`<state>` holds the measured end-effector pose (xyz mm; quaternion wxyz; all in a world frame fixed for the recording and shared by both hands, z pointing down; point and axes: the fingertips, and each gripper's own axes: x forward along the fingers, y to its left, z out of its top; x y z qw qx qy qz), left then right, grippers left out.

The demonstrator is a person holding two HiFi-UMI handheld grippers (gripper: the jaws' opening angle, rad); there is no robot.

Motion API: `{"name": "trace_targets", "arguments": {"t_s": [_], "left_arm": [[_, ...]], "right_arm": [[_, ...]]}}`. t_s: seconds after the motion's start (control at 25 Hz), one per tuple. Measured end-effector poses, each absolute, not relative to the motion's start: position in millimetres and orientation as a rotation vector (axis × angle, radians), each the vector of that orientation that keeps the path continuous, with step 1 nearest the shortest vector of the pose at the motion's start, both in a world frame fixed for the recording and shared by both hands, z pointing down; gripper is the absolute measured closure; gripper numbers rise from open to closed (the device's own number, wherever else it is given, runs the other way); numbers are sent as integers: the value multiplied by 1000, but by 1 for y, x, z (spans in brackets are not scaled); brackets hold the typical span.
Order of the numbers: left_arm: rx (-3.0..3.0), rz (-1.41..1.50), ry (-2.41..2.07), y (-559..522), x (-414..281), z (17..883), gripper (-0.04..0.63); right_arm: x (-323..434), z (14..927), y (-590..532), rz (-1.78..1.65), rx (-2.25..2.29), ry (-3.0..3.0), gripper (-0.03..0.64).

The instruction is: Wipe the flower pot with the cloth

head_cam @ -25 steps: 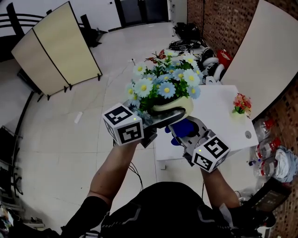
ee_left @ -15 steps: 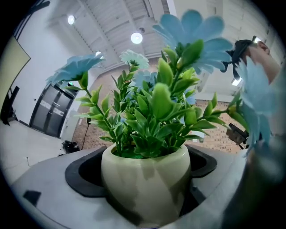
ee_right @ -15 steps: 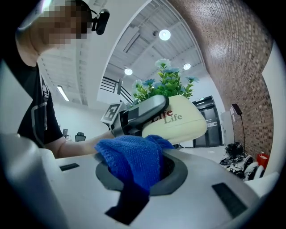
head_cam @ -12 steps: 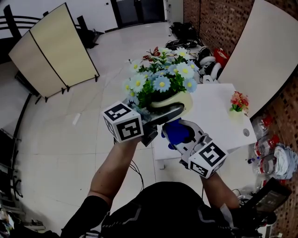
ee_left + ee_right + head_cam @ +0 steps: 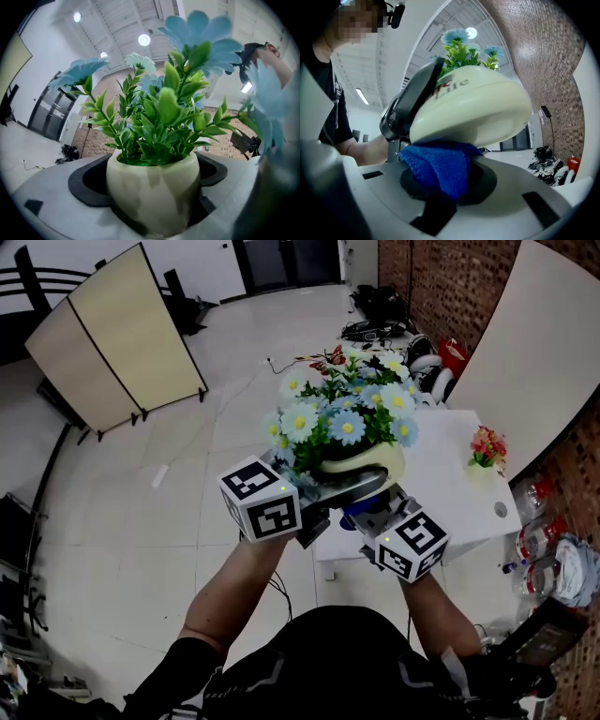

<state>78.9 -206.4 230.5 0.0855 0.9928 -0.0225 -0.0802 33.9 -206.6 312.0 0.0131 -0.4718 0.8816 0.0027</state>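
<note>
A cream flower pot full of white and blue daisies is held up in the air over the floor. My left gripper is shut on the pot, whose round body fills the gap between the dark pads. My right gripper comes in from below and is shut on a blue knitted cloth. The cloth presses against the pot's underside. In the head view the cloth is almost wholly hidden under the pot.
A white table stands just beyond the pot, with a small pot of red flowers on it. A folding screen stands at far left. Bottles and clutter sit at the right by a brick wall.
The pot and left gripper have shifted a little to the right. My right gripper slid in under the pot with the cloth, which showed in front before and is now hidden.
</note>
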Motion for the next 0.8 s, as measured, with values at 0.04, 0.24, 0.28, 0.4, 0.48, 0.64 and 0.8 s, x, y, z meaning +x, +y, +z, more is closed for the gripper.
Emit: {"name": "trace_targets", "arguments": {"t_s": [0.04, 0.24, 0.28, 0.4, 0.48, 0.64, 0.8], "left_arm": [[2957, -236, -65, -206, 79, 230, 51], [2939, -255, -5, -198, 78, 225, 52], [2943, -257, 2, -196, 78, 224, 52], [2957, -253, -19, -198, 77, 226, 51], [2968, -251, -47, -205, 76, 228, 51], [2988, -233, -124, -215, 76, 235, 51], [3001, -211, -182, -222, 74, 241, 52]], "right_arm": [[35, 313, -210, -4, -1473, 2741, 541], [42, 314, -219, -63, -1487, 2699, 541], [44, 314, -219, -64, -1492, 2695, 541], [53, 315, -217, -58, -1505, 2687, 541], [65, 317, -215, -55, -1523, 2675, 541], [110, 320, -209, -66, -1609, 2614, 541], [153, 309, -200, -34, -1681, 2541, 541]]}}
